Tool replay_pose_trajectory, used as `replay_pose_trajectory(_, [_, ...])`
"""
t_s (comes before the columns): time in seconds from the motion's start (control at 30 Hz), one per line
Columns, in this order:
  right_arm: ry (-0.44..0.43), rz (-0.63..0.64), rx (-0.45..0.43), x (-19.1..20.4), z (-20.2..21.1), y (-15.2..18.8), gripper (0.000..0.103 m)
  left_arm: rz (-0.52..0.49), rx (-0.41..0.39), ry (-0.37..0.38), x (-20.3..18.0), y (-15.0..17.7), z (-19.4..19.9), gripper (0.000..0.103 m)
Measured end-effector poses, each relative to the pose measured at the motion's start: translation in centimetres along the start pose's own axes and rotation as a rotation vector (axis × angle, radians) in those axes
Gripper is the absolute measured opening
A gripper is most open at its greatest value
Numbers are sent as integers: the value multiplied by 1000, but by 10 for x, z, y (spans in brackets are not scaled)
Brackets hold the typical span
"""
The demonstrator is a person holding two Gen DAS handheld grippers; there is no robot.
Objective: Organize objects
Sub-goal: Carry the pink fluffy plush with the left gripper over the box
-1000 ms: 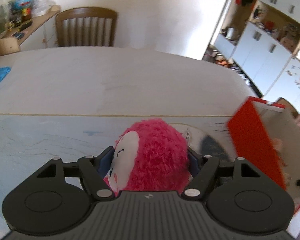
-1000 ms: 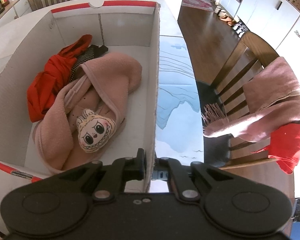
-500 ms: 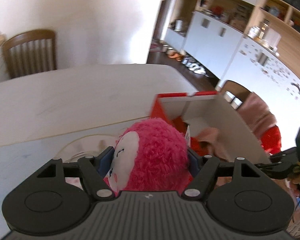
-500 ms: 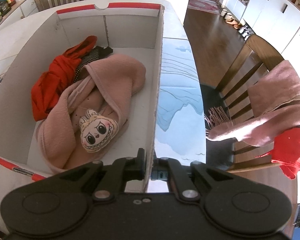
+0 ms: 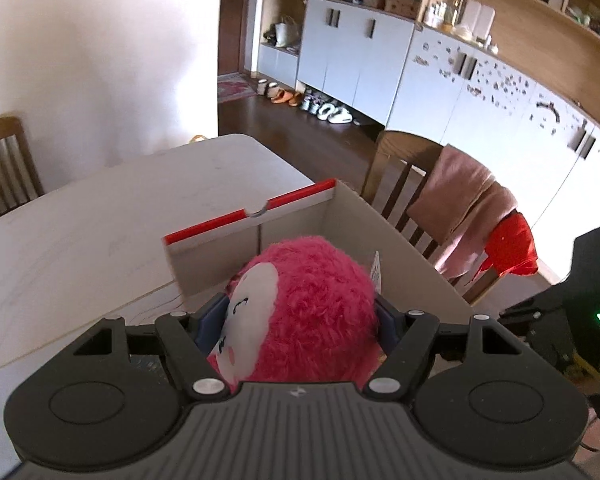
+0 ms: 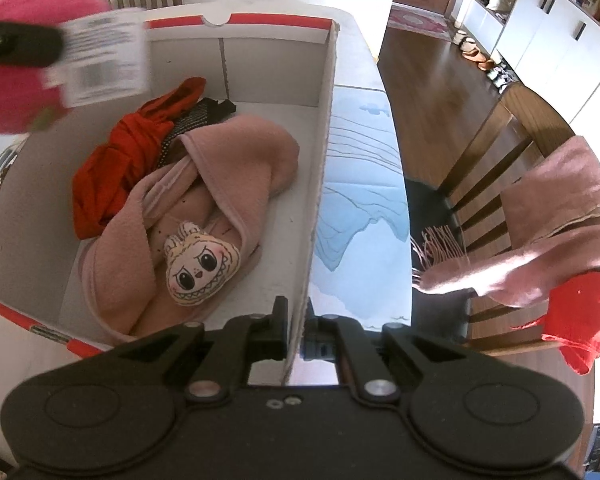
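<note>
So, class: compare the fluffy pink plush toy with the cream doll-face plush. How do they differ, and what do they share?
The pink plush toy is clamped in the left gripper above the box; the cream doll-face plush lies inside on the pink blanket. The pink one is round and shaggy, the cream one flat with a stitched grin. Both are soft toys with faces.

Bright daylight, wall (image 5: 100, 60) blown out w/ glare; heavy fisheye bend at edges; pink plush (image 6: 16, 60) motion-blurred in right view.

Black plastic tongs (image 5: 300, 320), ribbed housing, silver screws, round side discs.
</note>
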State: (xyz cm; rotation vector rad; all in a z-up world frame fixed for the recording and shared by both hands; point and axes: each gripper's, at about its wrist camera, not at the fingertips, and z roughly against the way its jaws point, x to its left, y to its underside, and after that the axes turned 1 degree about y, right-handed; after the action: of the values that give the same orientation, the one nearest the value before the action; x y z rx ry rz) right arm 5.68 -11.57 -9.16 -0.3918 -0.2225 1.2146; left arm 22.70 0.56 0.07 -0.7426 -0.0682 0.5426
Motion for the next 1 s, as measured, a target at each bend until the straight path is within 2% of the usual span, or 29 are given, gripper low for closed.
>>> replay_pose_trajectory(0.33, [-20,23,-4,-2,0,-2,5,-56,73,-30,-22,-24,-70,73])
replay_pose_trajectory(0.6, [-28,25,-9,-4,-1,-1,5,-82,141,-66,-26,-28,-115,73])
replay_pose_trajectory(0.83, [-28,28,-9,-4,-2,-1,5,-81,180,-59,-23,-28,-138,74])
replay_pose_trajectory(1.0, [-30,22,-8,-4,-3,-1,5,-66,183,-43,-17,-27,-139,78])
